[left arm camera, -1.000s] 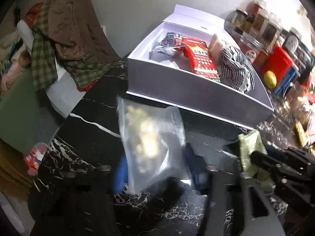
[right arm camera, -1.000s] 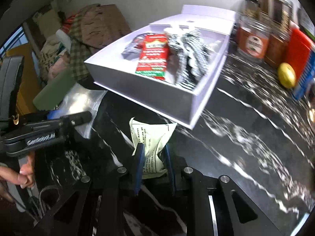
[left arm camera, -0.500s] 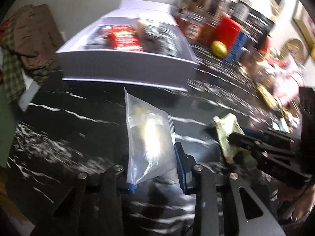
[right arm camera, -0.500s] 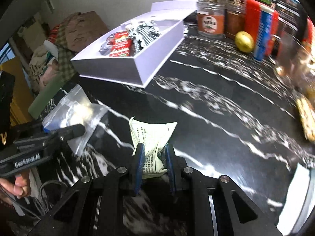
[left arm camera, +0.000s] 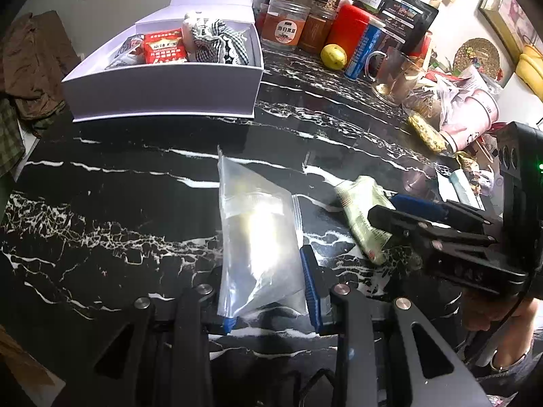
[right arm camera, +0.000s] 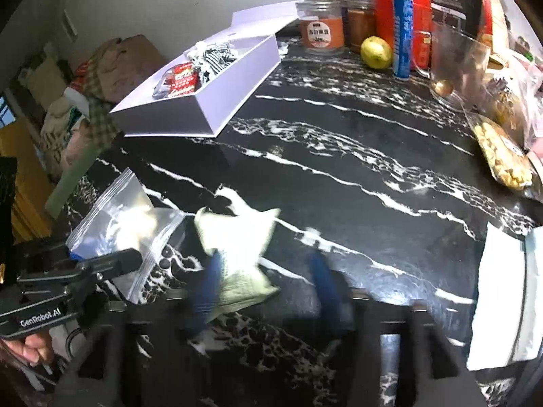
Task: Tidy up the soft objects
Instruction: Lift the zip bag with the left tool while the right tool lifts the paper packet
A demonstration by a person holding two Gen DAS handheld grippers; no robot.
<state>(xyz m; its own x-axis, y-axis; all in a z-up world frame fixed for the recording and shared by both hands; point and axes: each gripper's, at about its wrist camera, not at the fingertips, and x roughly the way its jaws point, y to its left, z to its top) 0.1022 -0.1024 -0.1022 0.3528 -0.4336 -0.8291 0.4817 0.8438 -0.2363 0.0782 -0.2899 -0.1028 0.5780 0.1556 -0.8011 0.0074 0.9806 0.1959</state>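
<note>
Slippage threatens the clear zip bag (left arm camera: 258, 237) clenched in the left claw (left arm camera: 269, 291), while the right claw (right arm camera: 264, 281), its jaws just opening, frees the pale green packet (right arm camera: 237, 251) near the tabletop's (right arm camera: 339, 169) front edge.

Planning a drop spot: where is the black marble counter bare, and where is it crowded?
Bare: the wide counter stretch between the white box, the pale green packet and the snack bags. Crowded: the jars along the back, and the right edge.

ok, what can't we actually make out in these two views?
- Zip bag contents: left view, glare washes them out.
- Right gripper and green packet: right view, motion blur; contact unclear.
- White pouch: right view, cut off by the edge.
- Jar labels: too small to read.
</note>
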